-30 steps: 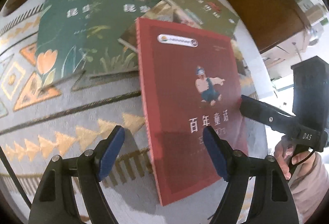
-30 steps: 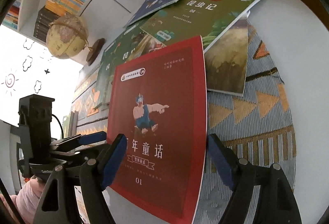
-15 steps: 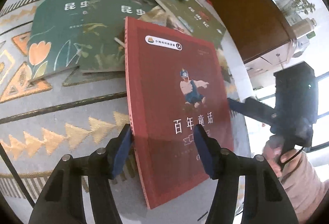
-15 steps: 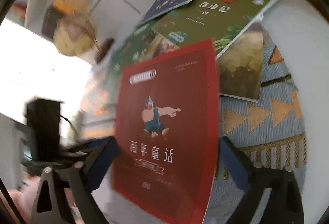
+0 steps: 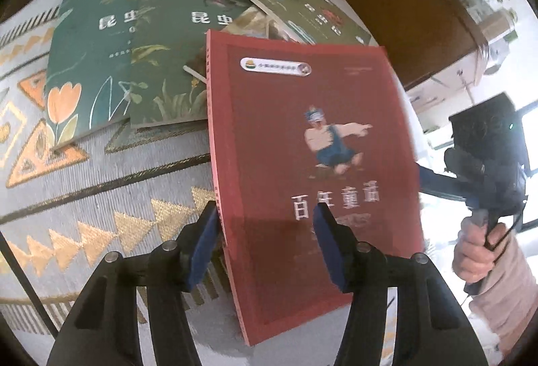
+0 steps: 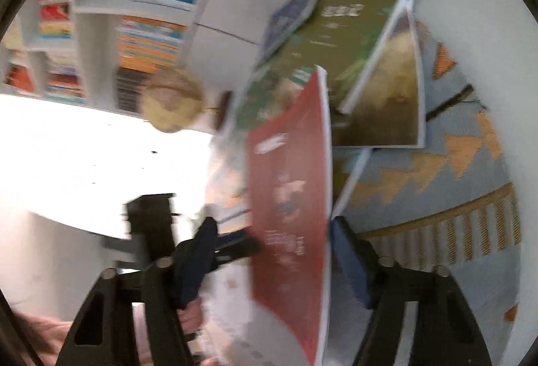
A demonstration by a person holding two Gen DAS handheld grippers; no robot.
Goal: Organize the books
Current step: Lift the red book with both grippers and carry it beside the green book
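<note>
Red book [image 5: 302, 164] tilts up off the patterned rug [image 5: 101, 198], its near corner between the left gripper [image 5: 265, 248] fingers, with the overlapping spread of books [image 5: 141, 46] behind it and the right gripper [image 5: 437, 184] at its right edge.

Patterned rug [image 5: 101, 198], globe [image 6: 171, 104], wooden cabinet [image 5: 403, 23], white shelves [image 6: 87, 9]
</note>
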